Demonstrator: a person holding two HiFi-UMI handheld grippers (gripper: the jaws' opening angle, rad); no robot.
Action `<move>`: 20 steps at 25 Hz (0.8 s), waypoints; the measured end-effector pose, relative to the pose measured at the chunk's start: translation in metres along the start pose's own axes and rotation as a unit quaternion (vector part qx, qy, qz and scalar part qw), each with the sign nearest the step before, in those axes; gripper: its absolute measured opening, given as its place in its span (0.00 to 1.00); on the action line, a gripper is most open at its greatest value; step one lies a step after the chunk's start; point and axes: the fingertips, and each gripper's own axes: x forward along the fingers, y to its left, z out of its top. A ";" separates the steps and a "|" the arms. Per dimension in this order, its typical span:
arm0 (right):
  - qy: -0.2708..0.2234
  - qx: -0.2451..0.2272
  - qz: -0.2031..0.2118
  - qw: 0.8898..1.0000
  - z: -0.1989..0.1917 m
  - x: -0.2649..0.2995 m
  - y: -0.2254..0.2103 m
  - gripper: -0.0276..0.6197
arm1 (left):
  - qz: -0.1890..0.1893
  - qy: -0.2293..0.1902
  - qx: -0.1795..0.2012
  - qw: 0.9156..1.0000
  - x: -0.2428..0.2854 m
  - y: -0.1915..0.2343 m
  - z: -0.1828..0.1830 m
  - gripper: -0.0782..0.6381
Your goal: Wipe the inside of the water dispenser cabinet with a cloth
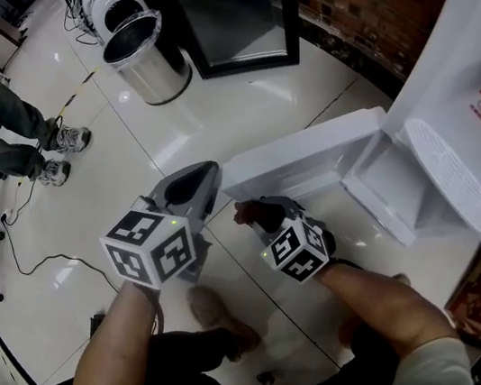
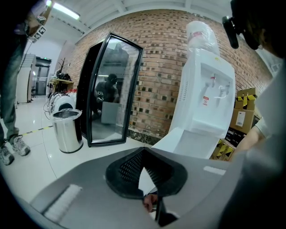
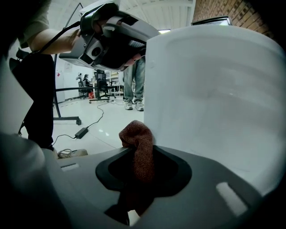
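Observation:
The white water dispenser [image 1: 472, 116] stands at the upper right of the head view. Its low cabinet [image 1: 387, 180] is open and the white door [image 1: 301, 156] swings out toward me. My right gripper [image 1: 243, 212] is shut on a reddish-brown cloth [image 3: 139, 150], which sticks up between the jaws just short of the door's outer face [image 3: 214, 98]. My left gripper [image 1: 210, 171] hovers to the left of the door's free edge, shut with nothing in it [image 2: 144, 151]. In the left gripper view the dispenser [image 2: 203, 103] is ahead on the right.
A steel bin [image 1: 145, 52] and a black-framed glass panel [image 1: 243, 14] stand at the back left against a brick wall. A bystander's feet [image 1: 60, 152] and floor cables [image 1: 28, 261] are at the left. Cardboard boxes [image 2: 243, 116] sit to the right of the dispenser.

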 end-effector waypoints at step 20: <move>0.049 0.078 -0.091 0.992 -0.033 0.002 -0.072 0.23 | 0.011 -0.007 -0.016 1.000 0.001 0.003 0.002 0.11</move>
